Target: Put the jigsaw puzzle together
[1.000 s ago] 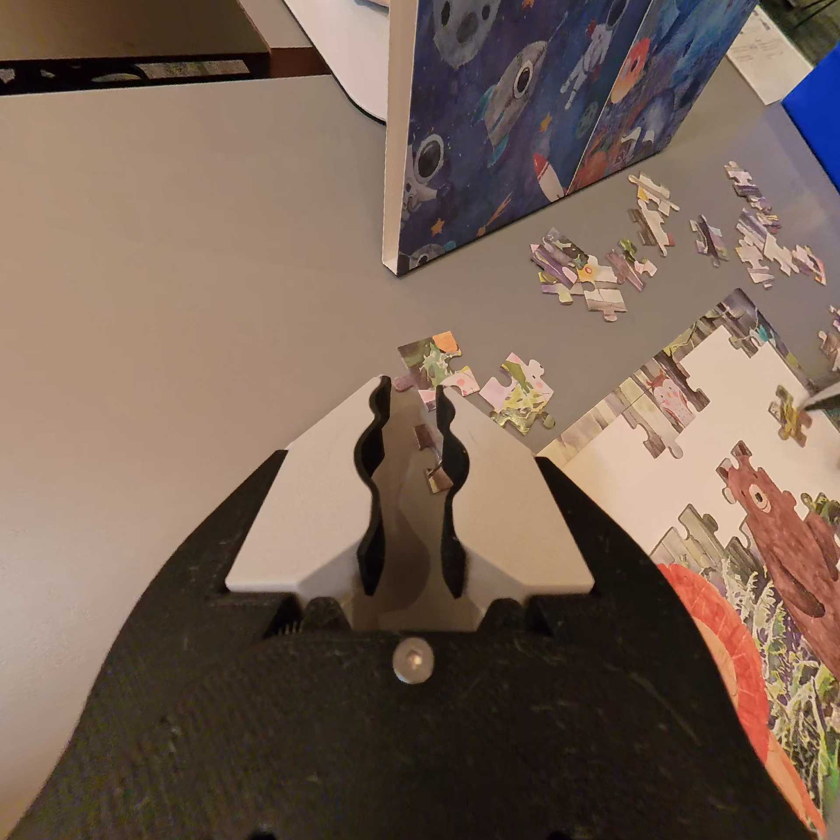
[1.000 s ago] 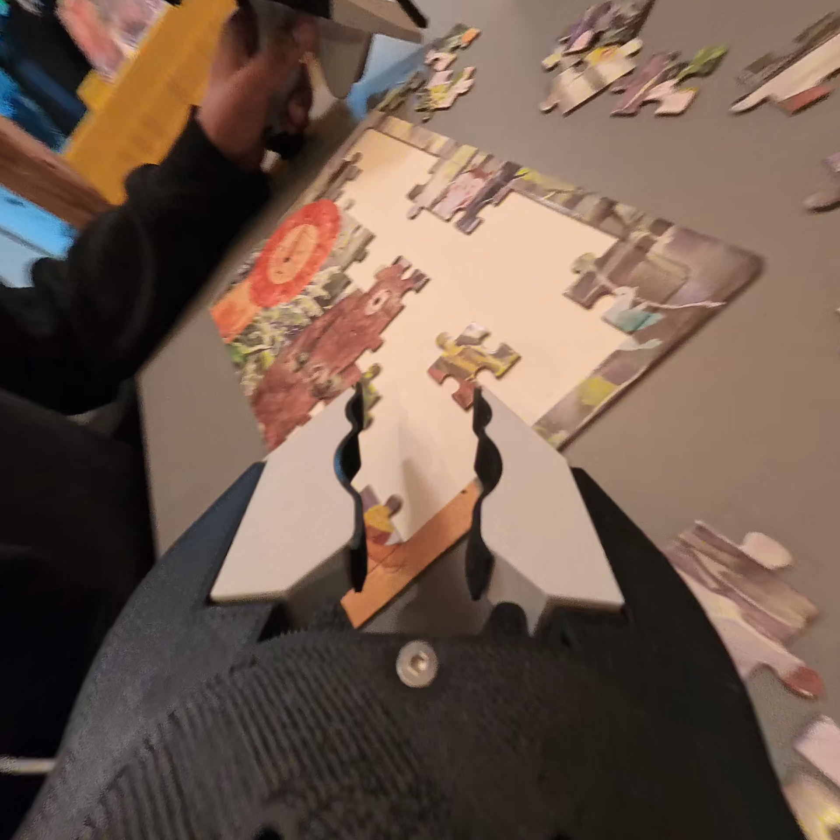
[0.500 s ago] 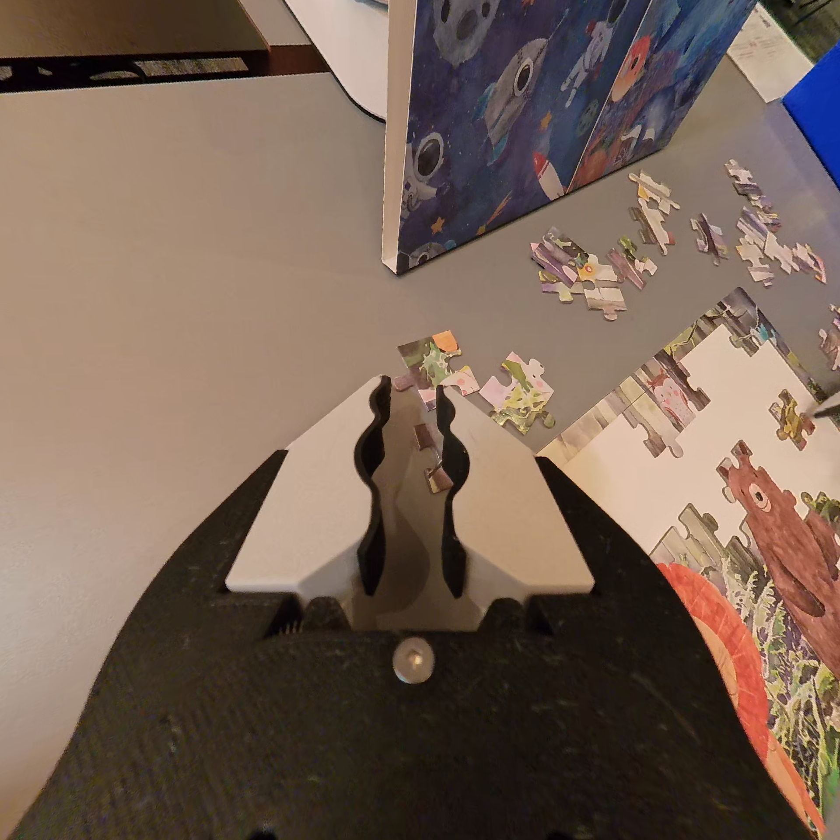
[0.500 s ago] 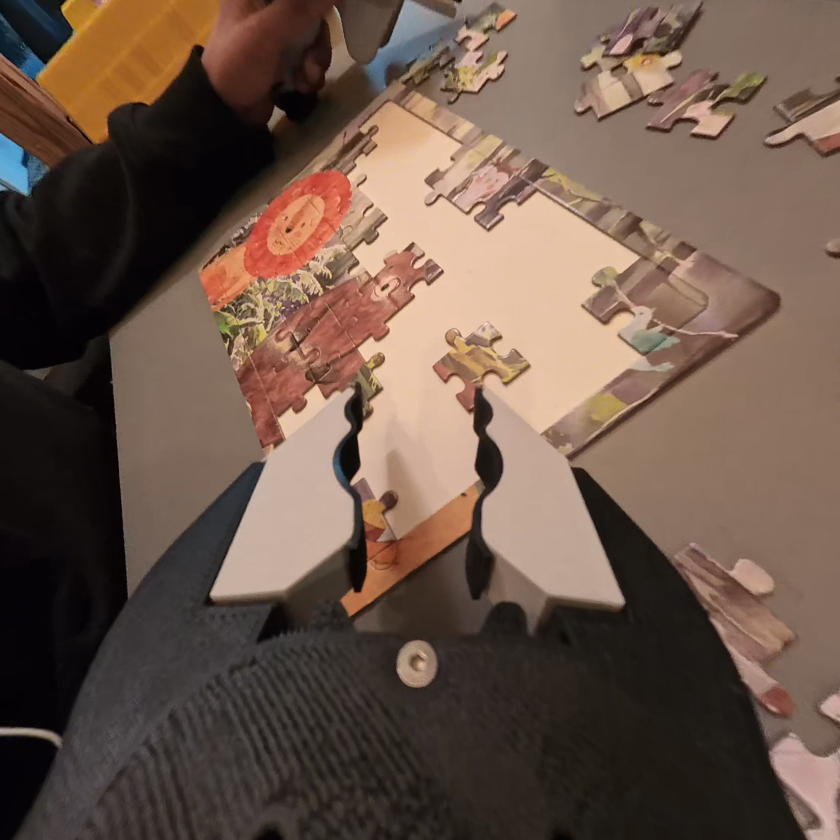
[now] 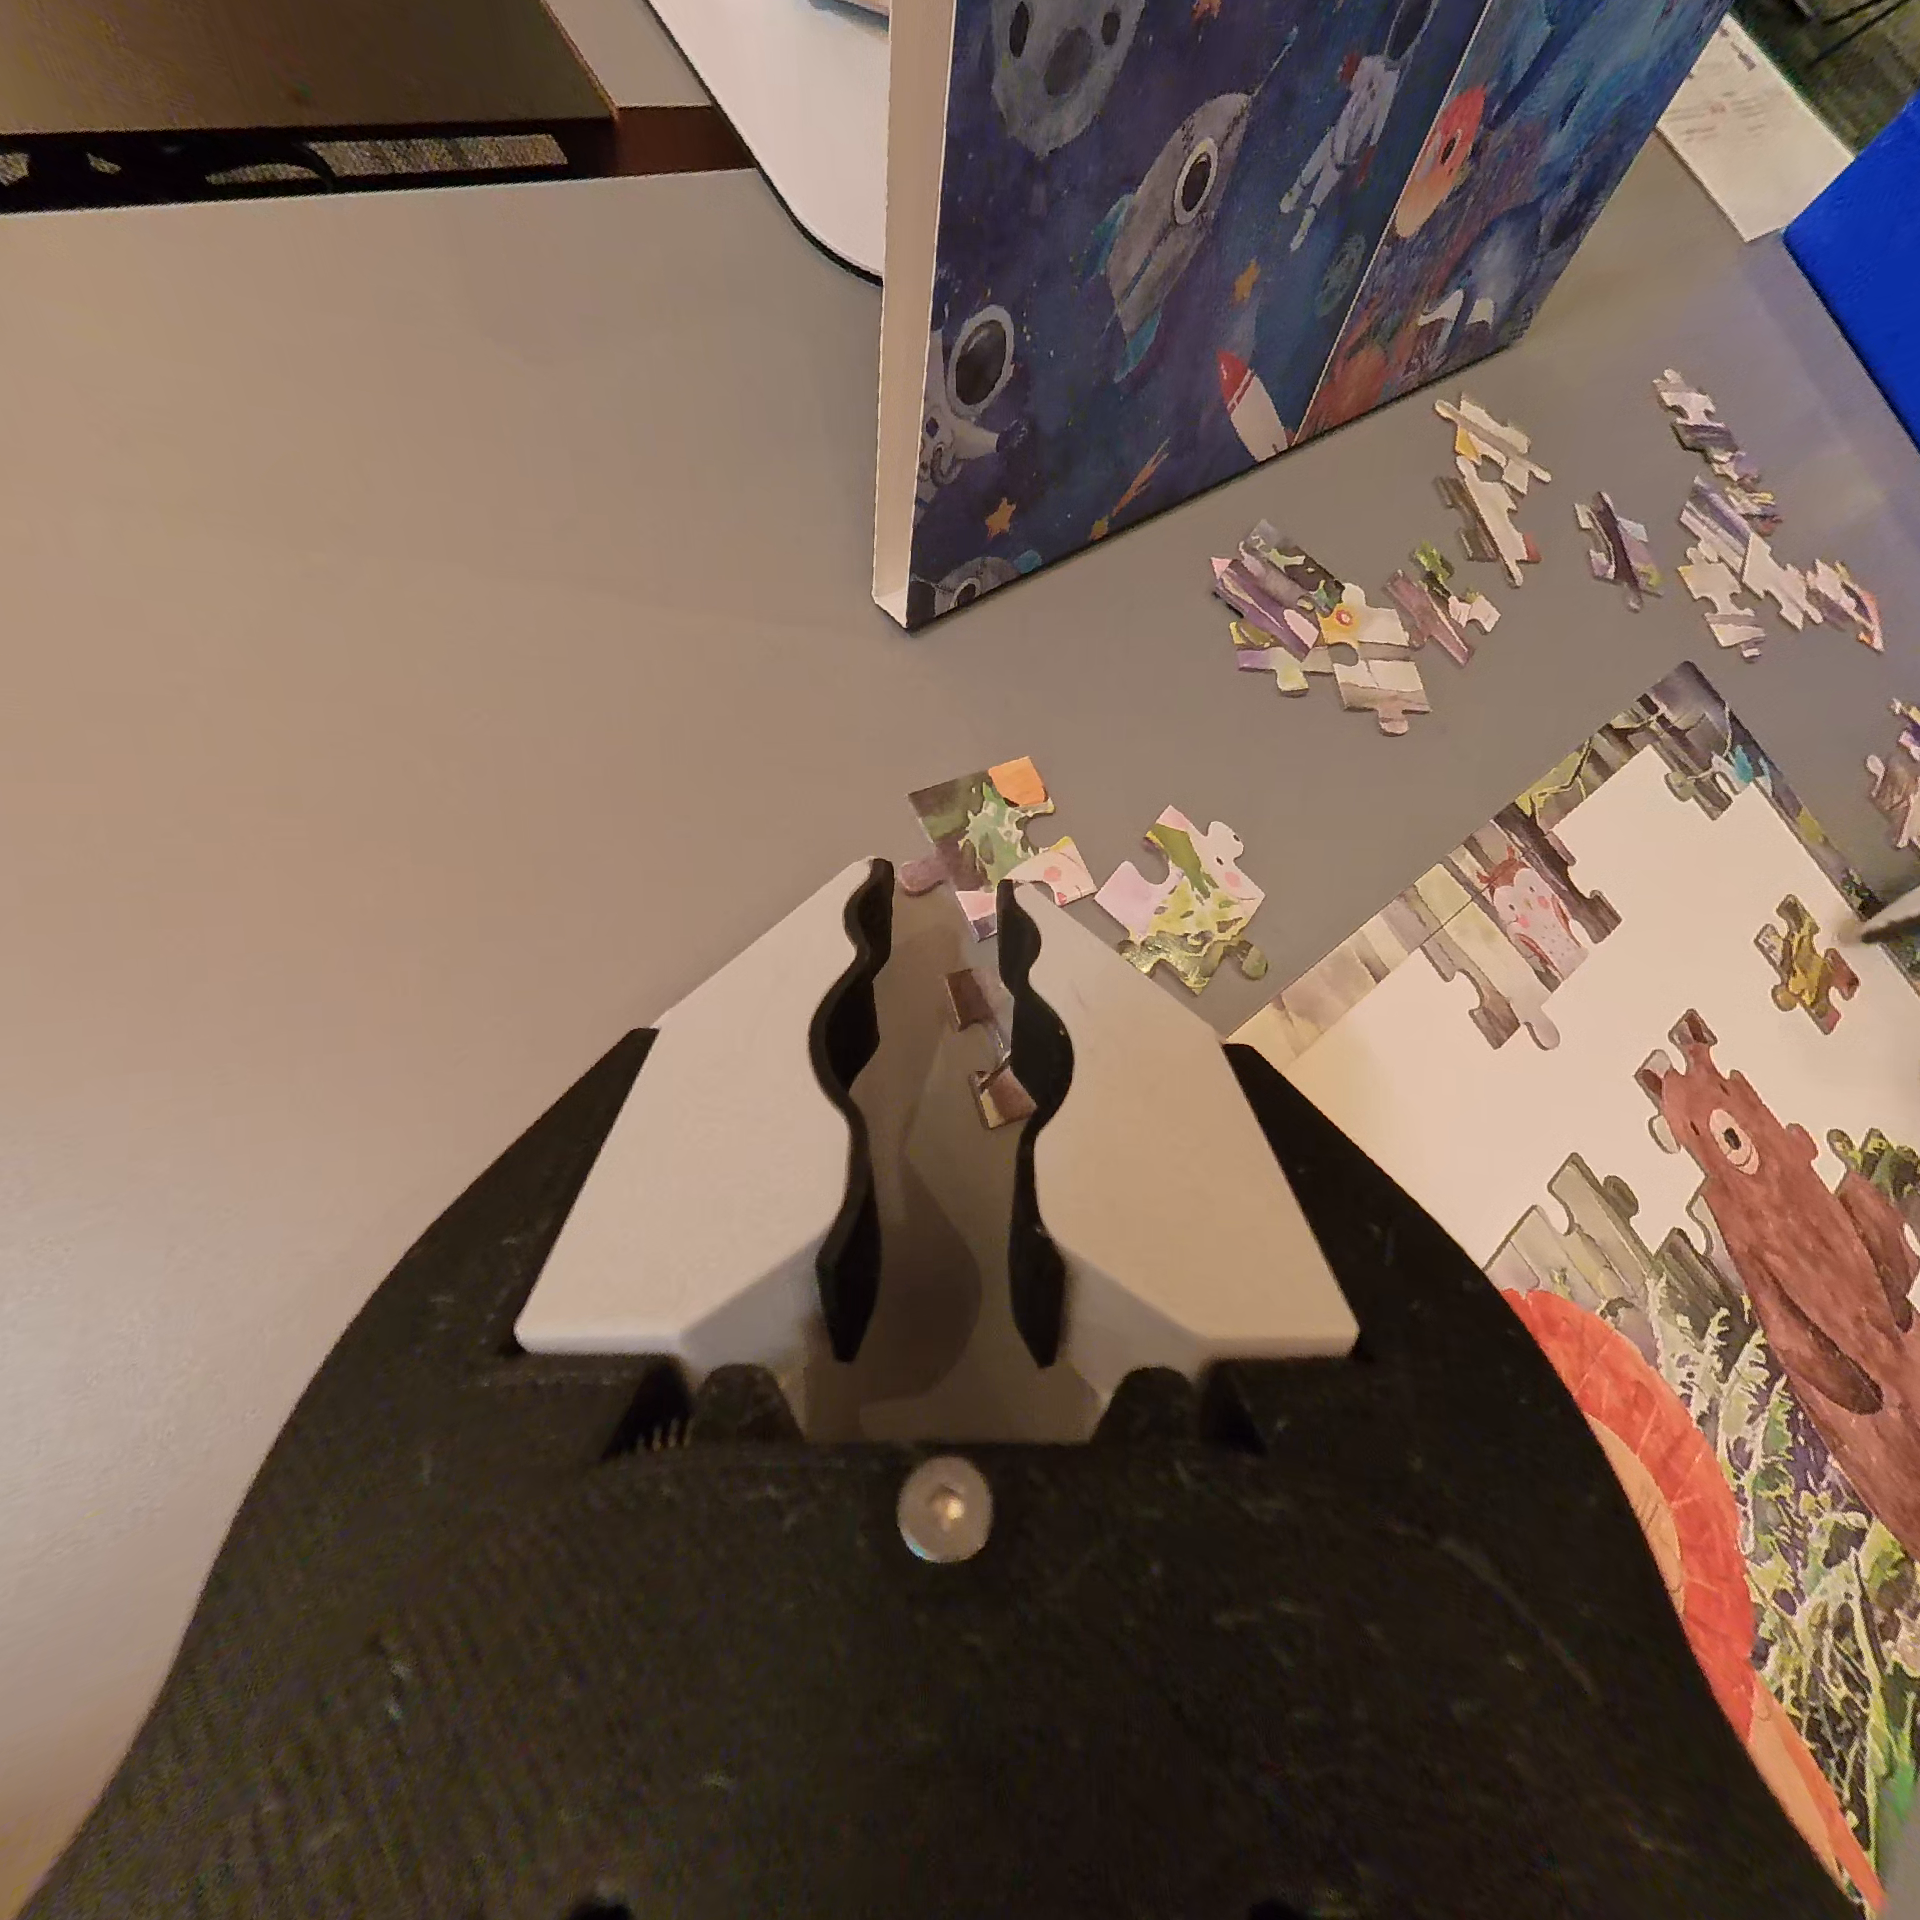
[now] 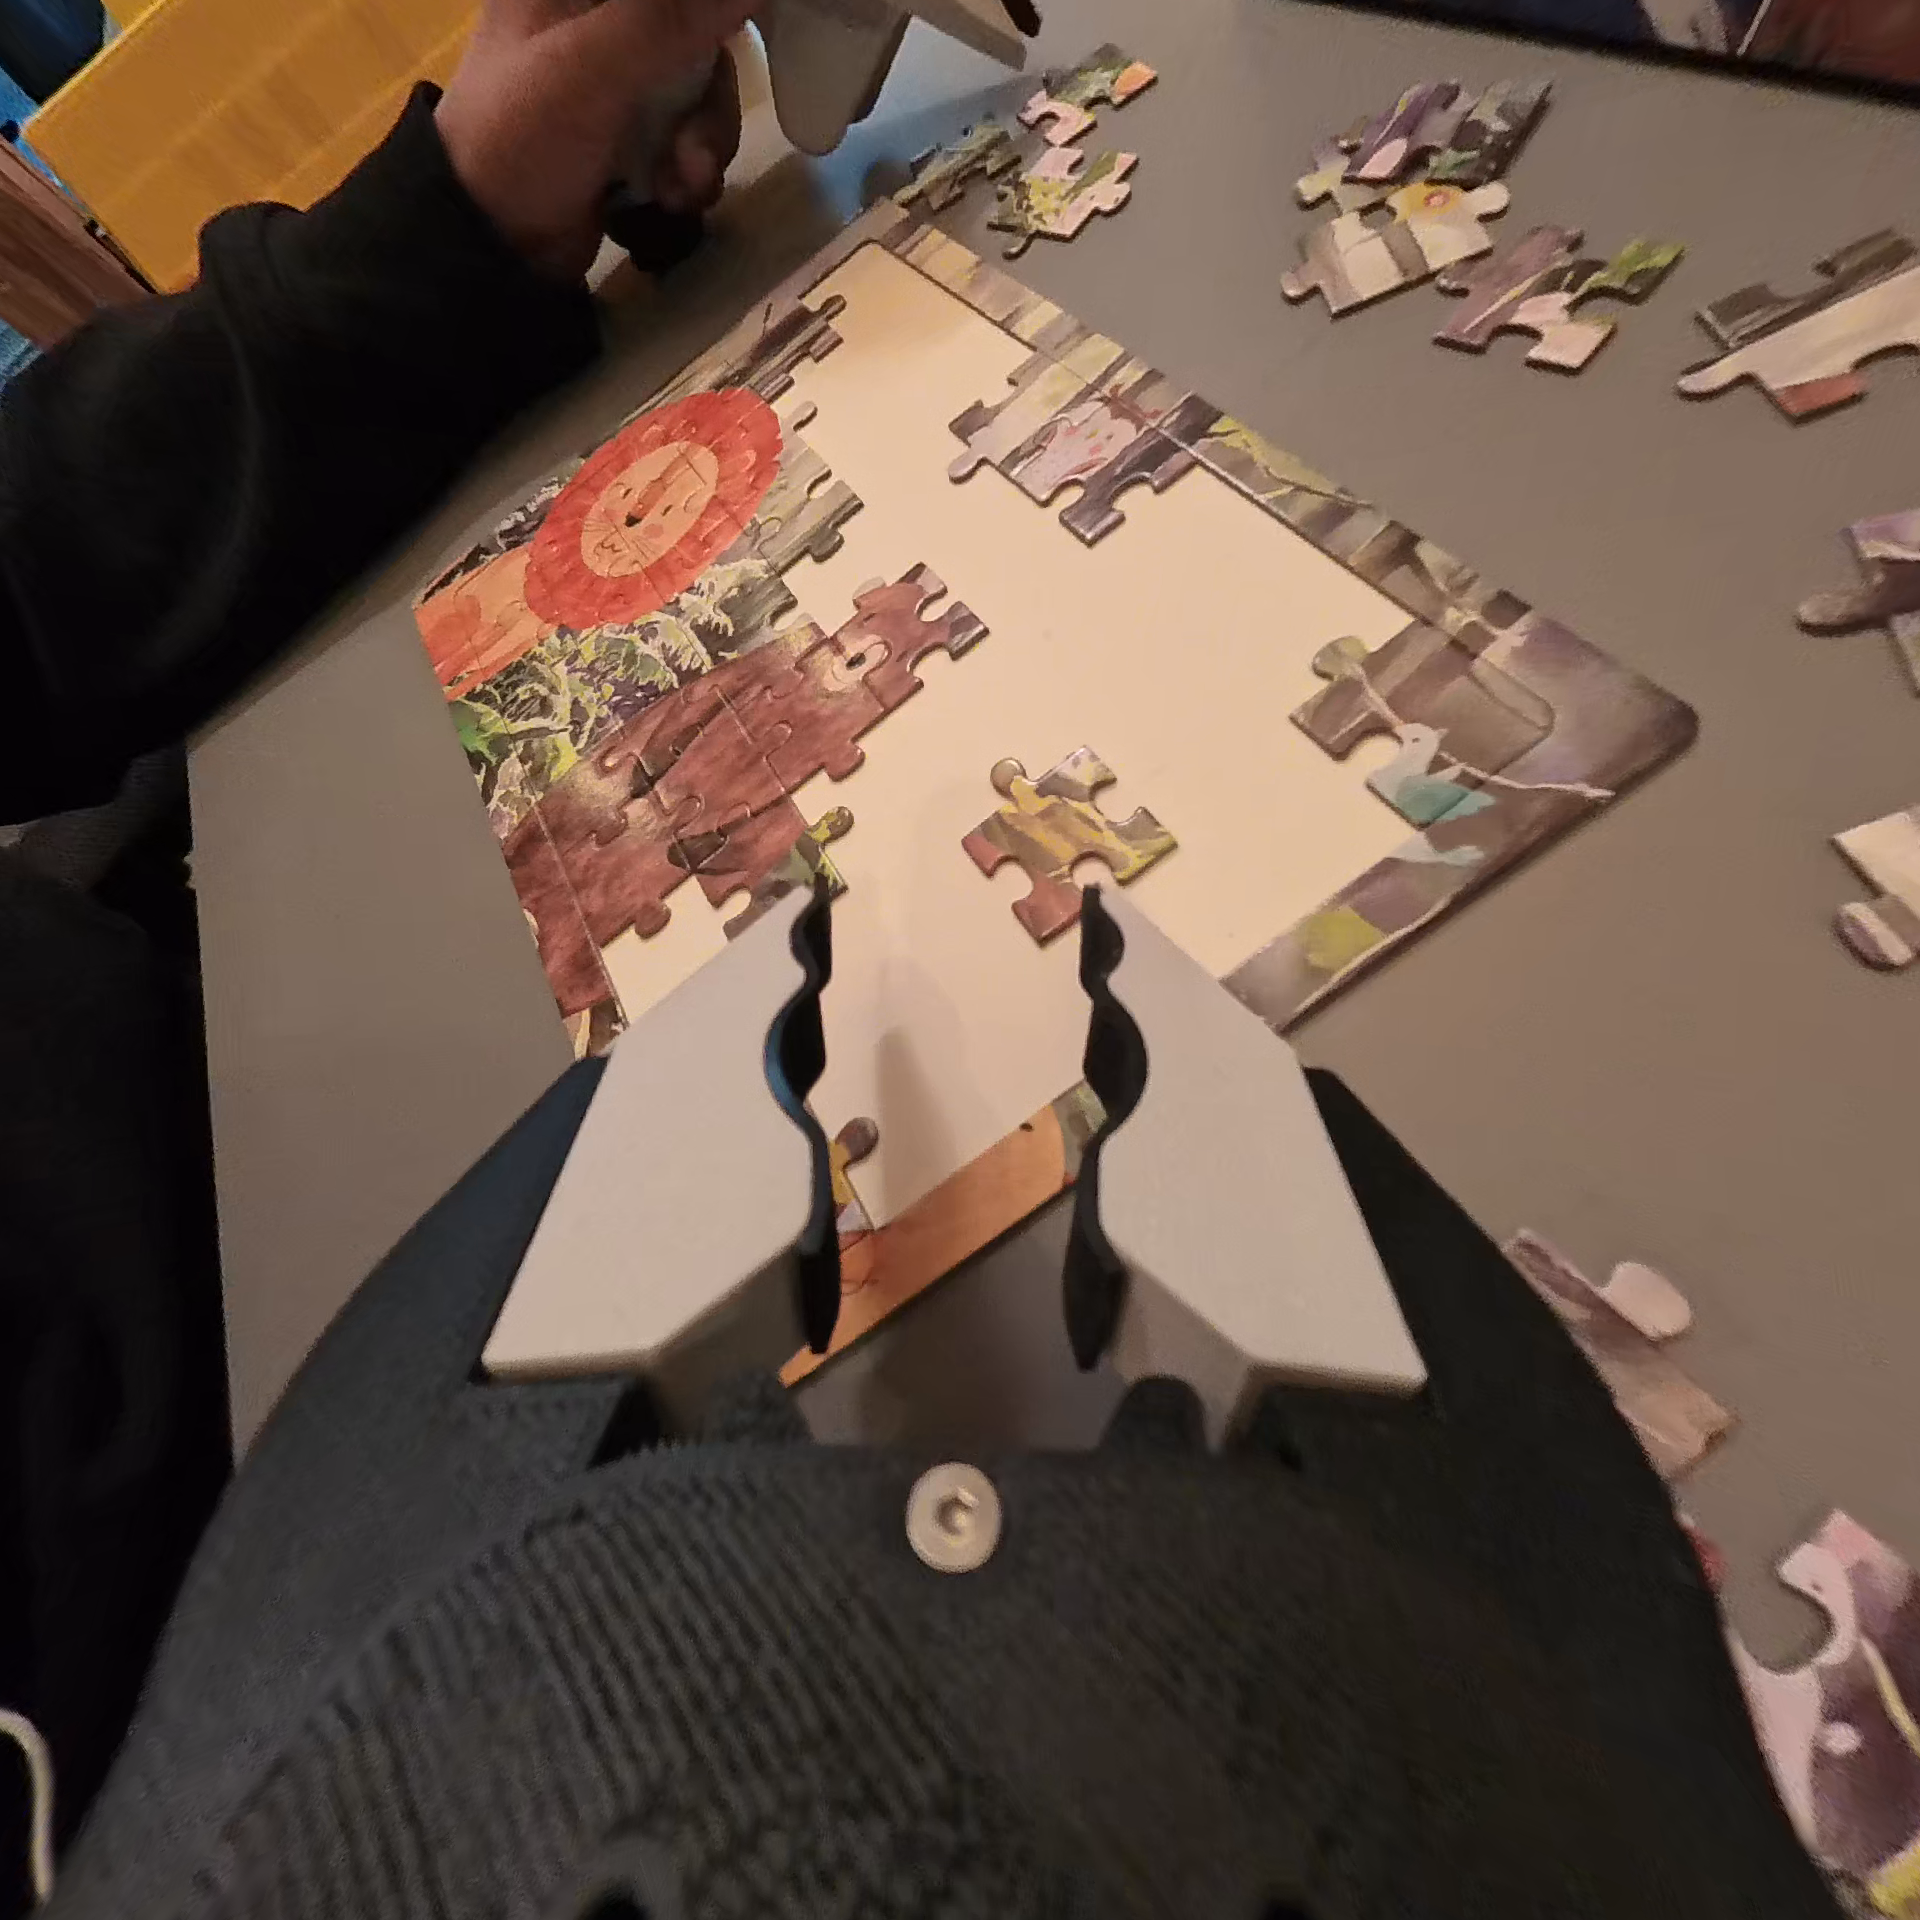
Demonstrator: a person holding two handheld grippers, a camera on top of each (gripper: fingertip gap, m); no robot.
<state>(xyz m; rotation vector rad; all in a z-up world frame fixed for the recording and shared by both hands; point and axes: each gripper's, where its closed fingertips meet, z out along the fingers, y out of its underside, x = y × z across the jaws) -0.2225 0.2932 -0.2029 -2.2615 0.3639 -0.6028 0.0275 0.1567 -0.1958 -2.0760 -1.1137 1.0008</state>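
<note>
The puzzle board (image 6: pixel 1143 623) lies on the grey table, with a lion (image 6: pixel 655 509) and a bear (image 6: pixel 727 758) assembled at its left and a bare cream middle. My right gripper (image 6: pixel 953 899) is open and empty over the board. A loose yellow-brown piece (image 6: pixel 1070 831) lies on the bare board just ahead of its right fingertip; it also shows in the left wrist view (image 5: pixel 1803 961). My left gripper (image 5: pixel 948 883) is open with a narrow gap, low over the table left of the board (image 5: pixel 1403 1039). A purple piece (image 5: pixel 977 997) lies partly hidden under its right finger.
A puzzle box with a space picture (image 5: pixel 1195 260) stands behind the left gripper. Loose pieces lie near it (image 5: pixel 1340 634), (image 5: pixel 1195 914) and right of the board (image 6: pixel 1455 229), (image 6: pixel 1621 1340). A hand (image 6: pixel 592 135) in a black sleeve holds the left gripper. The left gripper's tips are roughly 30 cm from the right gripper's. The lion (image 6: pixel 655 509) is about 20 cm from both grippers' fingertips.
The right wrist view has shifted and tilted slightly and is sharper now. The loose piece on the board stays where it was. The left gripper has not moved.
</note>
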